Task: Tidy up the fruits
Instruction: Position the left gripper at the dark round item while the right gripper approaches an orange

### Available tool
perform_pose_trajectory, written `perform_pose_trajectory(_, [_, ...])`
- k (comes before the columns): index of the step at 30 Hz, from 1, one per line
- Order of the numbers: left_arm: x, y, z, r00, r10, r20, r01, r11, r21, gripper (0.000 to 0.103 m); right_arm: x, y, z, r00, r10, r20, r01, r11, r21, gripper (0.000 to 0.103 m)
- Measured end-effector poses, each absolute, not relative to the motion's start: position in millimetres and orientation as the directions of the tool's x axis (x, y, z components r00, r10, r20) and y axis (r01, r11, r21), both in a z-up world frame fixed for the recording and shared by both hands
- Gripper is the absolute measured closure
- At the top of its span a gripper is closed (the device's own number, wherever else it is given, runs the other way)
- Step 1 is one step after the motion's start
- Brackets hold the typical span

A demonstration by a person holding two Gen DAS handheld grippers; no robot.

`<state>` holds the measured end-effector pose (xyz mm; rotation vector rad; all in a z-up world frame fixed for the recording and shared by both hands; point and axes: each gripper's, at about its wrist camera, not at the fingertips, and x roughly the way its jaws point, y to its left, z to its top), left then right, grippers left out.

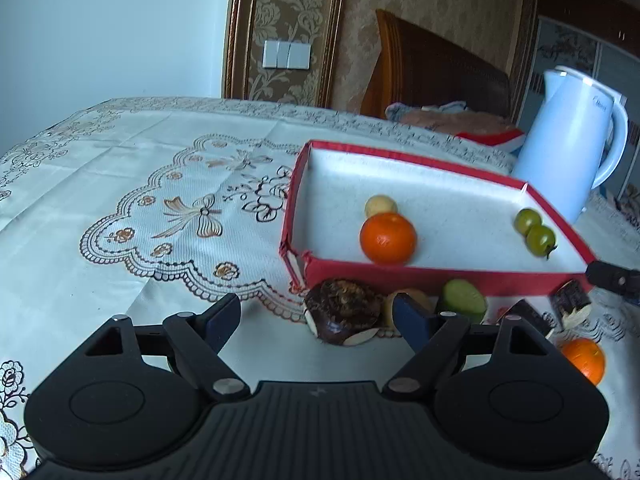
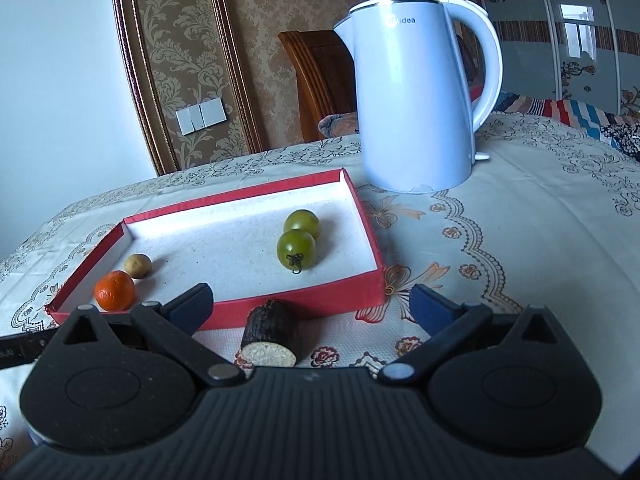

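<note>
Red tray (image 2: 362, 298) on the cloth-covered counter (image 2: 520, 240) holding an orange (image 2: 115, 291), a small yellow fruit (image 2: 137, 266) and two green tomatoes (image 2: 299, 240); both left gripper (image 1: 316, 316) and right gripper (image 2: 312, 304) fingers spread, empty, a dark cut piece (image 2: 270, 334) lying between the right ones.

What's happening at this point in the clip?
A person with a gripper in each hand is sorting produce into a red tray on a patterned tablecloth. The tray already holds an orange, a small yellowish fruit and two green tomatoes. The left gripper is open and empty, facing a dark round piece in front of the tray. The right gripper is also open and empty, with a dark cut chunk lying between its fingers. A white kettle stands behind.
</note>
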<state>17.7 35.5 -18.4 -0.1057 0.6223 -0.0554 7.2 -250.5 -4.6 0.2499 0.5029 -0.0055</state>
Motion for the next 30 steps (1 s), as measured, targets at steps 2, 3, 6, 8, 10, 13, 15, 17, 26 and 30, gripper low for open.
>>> perform_pose_trajectory(2, [16.3, 35.8, -19.1, 0.813, -0.084, -0.577, 0.022, 0.993, -0.113, 0.02, 7.9, -250.4, -5.1, 0.874, 0.059, -0.482, 0.065, 0.969, 0.237, 0.0])
perform_pose_trajectory(3, [16.4, 35.7, -19.7, 0.811, -0.082, -0.579, 0.022, 0.994, -0.11, 0.02, 8.0, -250.4, -5.3, 0.874, 0.059, -0.483, 0.065, 0.97, 0.236, 0.0])
perform_pose_trajectory(6, [15.2, 36.1, -21.1, 0.801, -0.08, -0.593, 0.04, 0.996, -0.08, 0.02, 8.4, -250.3, -5.4, 0.874, 0.059, -0.481, 0.066, 0.969, 0.238, 0.0])
perform_pose_trajectory(8, [12.9, 36.6, -21.9, 0.795, -0.074, -0.602, 0.044, 0.997, -0.064, 0.02, 9.1, -250.1, -6.0, 0.873, 0.061, -0.484, 0.065, 0.968, 0.241, 0.0])
perform_pose_trajectory(10, [14.0, 36.9, -22.0, 0.797, -0.071, -0.6, 0.038, 0.997, -0.067, 0.02, 9.8, -250.4, -6.6, 0.871, 0.066, -0.486, 0.064, 0.967, 0.246, 0.0])
perform_pose_trajectory(13, [14.7, 31.8, -23.5, 0.796, -0.046, -0.603, 0.036, 0.999, -0.029, 0.019, 9.5, -249.8, -6.8, 0.869, 0.073, -0.489, 0.059, 0.966, 0.25, 0.0])
perform_pose_trajectory(15, [13.3, 31.1, -23.2, 0.8, -0.04, -0.599, 0.036, 0.999, -0.018, 0.019, 9.7, -249.5, -7.0, 0.868, 0.075, -0.491, 0.057, 0.967, 0.249, 0.0])
perform_pose_trajectory(17, [14.2, 33.9, -23.4, 0.798, -0.014, -0.603, 0.008, 1.0, -0.012, 0.018, 9.4, -249.4, -6.9, 0.868, 0.073, -0.49, 0.058, 0.967, 0.248, 0.0])
perform_pose_trajectory(26, [22.9, 31.2, -25.3, 0.788, 0.027, -0.615, -0.022, 1.0, 0.017, 0.017, 2.5, -245.9, -5.8, 0.872, 0.086, -0.482, 0.031, 0.973, 0.23, 0.0])
perform_pose_trajectory(30, [23.3, 31.9, -25.3, 0.787, 0.026, -0.616, -0.024, 1.0, 0.011, 0.017, -11.0, -242.9, -4.0, 0.888, 0.063, -0.456, 0.029, 0.981, 0.193, 0.0])
